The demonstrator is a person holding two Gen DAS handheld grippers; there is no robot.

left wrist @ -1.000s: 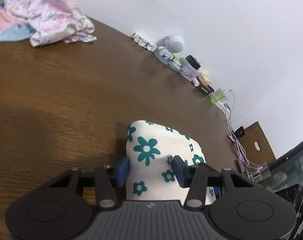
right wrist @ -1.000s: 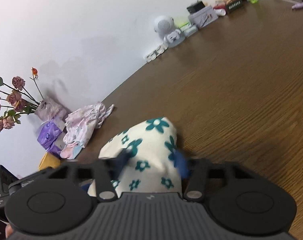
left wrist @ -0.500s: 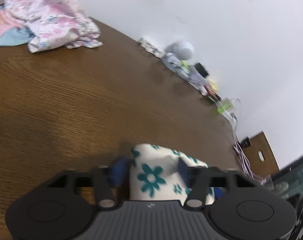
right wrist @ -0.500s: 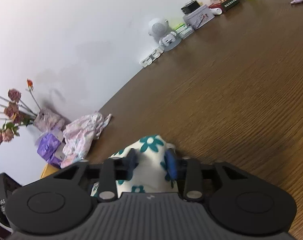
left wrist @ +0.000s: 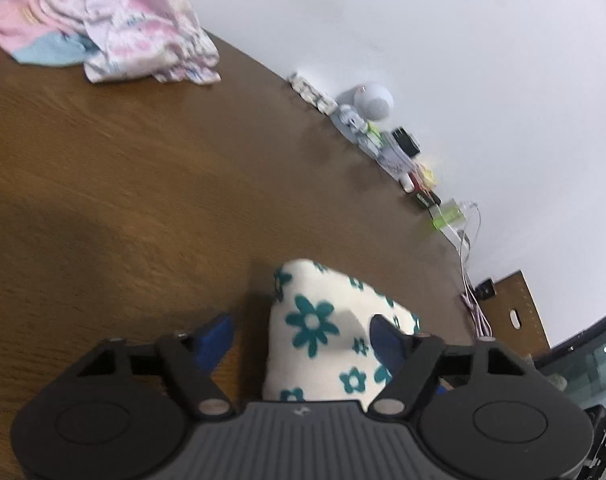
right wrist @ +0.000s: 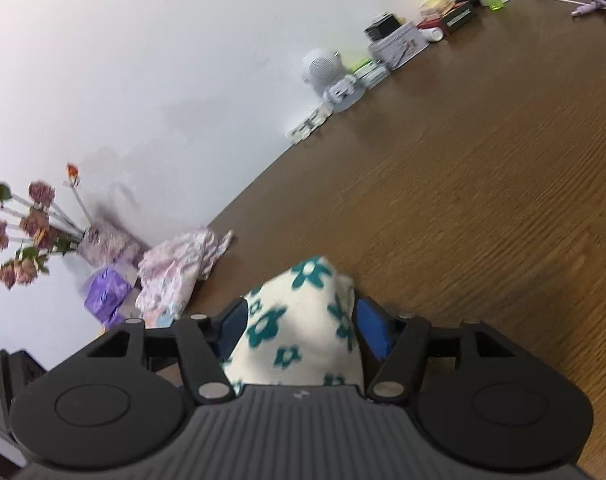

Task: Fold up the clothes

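L wrist view: the left gripper (left wrist: 303, 330) is seen w/ jaws spread wide apart; the L blue pad (left wrist: 215, 338) stands clear of the fabric w/ bare wood between, while the R pad lies against the cloth's R side. A cream garment w/ teal flowers (left wrist: 323, 332) is bunched up between the fingers at near centre, on the brown wooden table (left wrist: 143, 184). At far left a pile of pink floral clothes (left wrist: 135, 28) is heaped on the table, w/ a pink-and-blue piece (left wrist: 35, 40) beside it on its left. Along the white wall, far right, a row of small items is lined up: a white round speaker (left wrist: 373, 102), small boxes, a green bottle (left wrist: 447, 214), white cables. Picture somewhat blurred. R wrist view: the right gripper (right wrist: 301, 318) is seen w/ jaws partly apart, both blue pads right at the sides of the same flowered cloth, which rises in a peak between them; whether it's actually pinched can't be told for sure. Dried roses (right wrist: 19, 232) in a wrapped vase stand at far left by the wall, w/ a purple packet (right wrist: 107, 294) and the pink floral clothes just to their right. The speaker & boxes are lined along the wall at far right.
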